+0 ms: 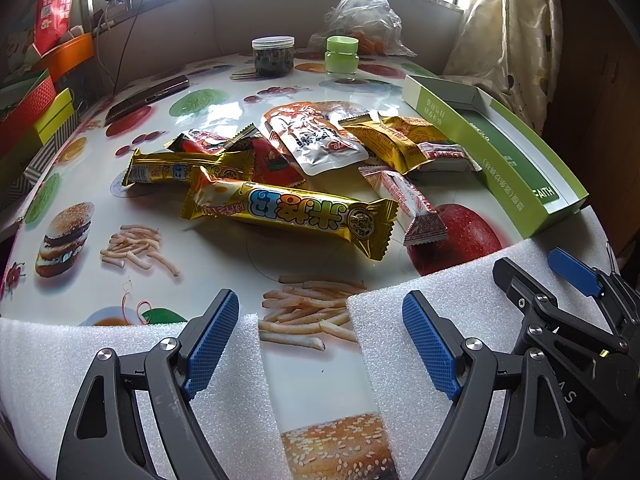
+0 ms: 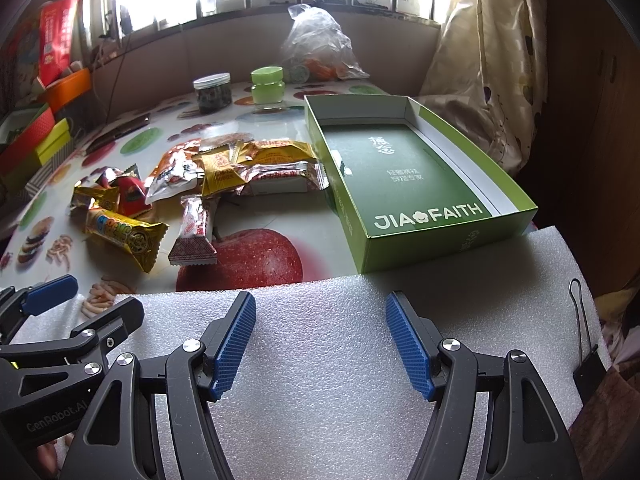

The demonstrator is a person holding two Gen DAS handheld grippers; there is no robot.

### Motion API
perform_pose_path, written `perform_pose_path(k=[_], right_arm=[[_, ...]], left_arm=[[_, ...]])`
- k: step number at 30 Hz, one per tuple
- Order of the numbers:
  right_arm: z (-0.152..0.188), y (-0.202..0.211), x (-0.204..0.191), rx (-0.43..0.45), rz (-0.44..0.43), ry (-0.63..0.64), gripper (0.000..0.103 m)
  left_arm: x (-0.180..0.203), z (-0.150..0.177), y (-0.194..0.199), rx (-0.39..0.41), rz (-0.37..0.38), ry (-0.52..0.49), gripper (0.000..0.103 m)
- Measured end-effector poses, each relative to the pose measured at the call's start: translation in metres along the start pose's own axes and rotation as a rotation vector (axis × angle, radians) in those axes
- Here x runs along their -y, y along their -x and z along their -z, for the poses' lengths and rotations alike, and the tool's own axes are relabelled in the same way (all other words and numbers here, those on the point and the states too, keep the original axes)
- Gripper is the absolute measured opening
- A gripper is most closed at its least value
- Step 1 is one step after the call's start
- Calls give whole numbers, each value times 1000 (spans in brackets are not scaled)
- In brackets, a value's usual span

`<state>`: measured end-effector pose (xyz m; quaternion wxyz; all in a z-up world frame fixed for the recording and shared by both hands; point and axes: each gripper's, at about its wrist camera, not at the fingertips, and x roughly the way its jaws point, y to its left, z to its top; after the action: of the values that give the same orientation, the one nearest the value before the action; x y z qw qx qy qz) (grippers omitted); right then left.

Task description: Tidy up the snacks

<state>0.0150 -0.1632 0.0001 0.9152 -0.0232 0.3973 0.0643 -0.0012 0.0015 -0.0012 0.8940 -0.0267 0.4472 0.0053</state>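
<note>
Both my grippers, L (image 1: pixel 320 344) & R (image 2: pixel 320 344), hang spread w/ nothing held over the foam, snack pile (image 1: pixel 288 168) ahead; nearest gold bar (image 1: pixel 288 212) lies crosswise to L fingers, closer to L, green box (image 2: pixel 416 184) empty right of pile.

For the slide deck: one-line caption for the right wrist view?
Open right tongs over white foam, facing an empty green box and scattered snack packets.
</note>
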Motion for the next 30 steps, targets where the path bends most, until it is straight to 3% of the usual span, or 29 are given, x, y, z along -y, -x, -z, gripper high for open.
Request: perform_pose_path(k=[13,18,23,30], right_arm=[[-1,-1,0,-2,0,3,68],[-4,0,-1,-18,-5,12,68],[-16,2,-7,15,-81,34,68],[-38,-12,-23,-24,-183,46,67]], left_arm=[[0,-2,-2,-16,2,3,84],[-12,-6,4,-31,63,48,84],[-33,-14,12,-17,66,124,84],[-57,-32,11,-29,100,251,84]])
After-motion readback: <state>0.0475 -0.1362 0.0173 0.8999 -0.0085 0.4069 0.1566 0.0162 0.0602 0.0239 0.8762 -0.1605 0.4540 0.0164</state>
